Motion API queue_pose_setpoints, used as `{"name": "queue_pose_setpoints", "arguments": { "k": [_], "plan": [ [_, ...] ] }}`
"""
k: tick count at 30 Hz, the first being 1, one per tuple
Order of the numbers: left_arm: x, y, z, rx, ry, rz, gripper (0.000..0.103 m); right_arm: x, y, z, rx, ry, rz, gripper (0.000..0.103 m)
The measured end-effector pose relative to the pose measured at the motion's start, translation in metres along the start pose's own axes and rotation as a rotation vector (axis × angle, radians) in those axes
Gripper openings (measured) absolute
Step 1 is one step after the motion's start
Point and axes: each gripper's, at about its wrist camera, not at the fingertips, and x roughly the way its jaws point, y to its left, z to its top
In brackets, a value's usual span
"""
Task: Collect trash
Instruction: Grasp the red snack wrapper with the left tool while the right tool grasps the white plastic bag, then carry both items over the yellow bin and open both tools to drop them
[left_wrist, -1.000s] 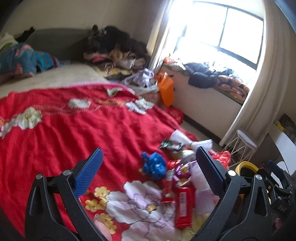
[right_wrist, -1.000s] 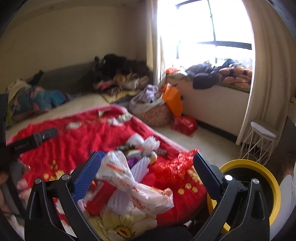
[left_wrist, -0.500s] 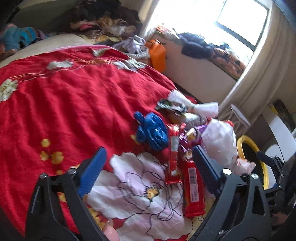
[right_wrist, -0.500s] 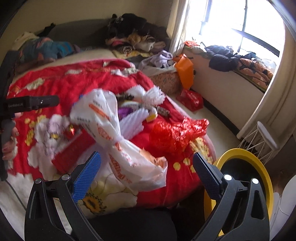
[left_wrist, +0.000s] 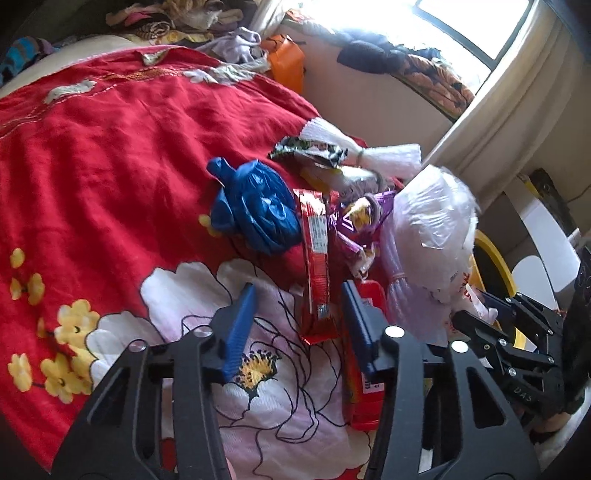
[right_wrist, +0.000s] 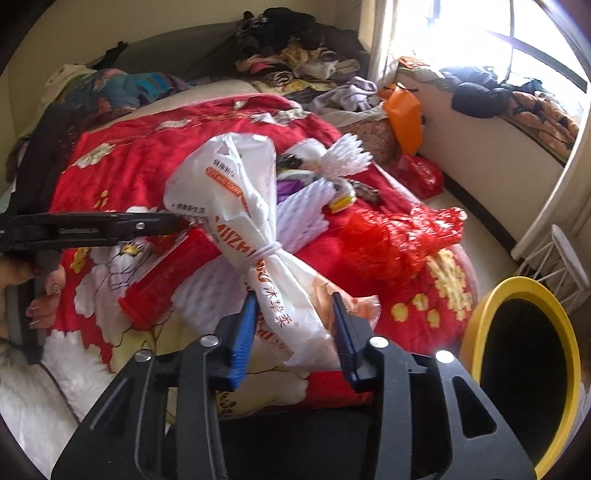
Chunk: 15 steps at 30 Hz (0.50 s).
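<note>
A: Why is the right hand-held gripper (right_wrist: 291, 321) so low over the bed (right_wrist: 147, 162)?
B: Its jaws have just been closing on the tied white plastic bag (right_wrist: 258, 236), pads pressing the bag's near end — trash lying at the bed's edge.
A: And the left hand-held gripper (left_wrist: 299, 314)?
B: It has also been closing, jaws partly apart around the red wrapper (left_wrist: 316, 254), nothing clamped.
A: The yellow bin (right_wrist: 517, 362)?
B: At four o'clock, near — probably the drop point.

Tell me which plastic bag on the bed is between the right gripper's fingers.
The white printed bag, tied with a band; the blue bag and red mesh bag lie apart.
</note>
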Motion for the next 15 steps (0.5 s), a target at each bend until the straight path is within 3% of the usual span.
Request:
{"name": "queue_pose_setpoints", "arguments": {
  "k": [5,15],
  "plan": [
    [0.002,-0.002,0.0,0.007,0.007,0.002,0.014,-0.002,0.005,-0.004,0.007,-0.015,0.026,0.024],
    [-0.028,-0.016,0.007,0.061,-0.105,-0.023,0.01,-0.029,0.001,-0.001,0.062,-0.108,0.052,0.02]
  ]
}}
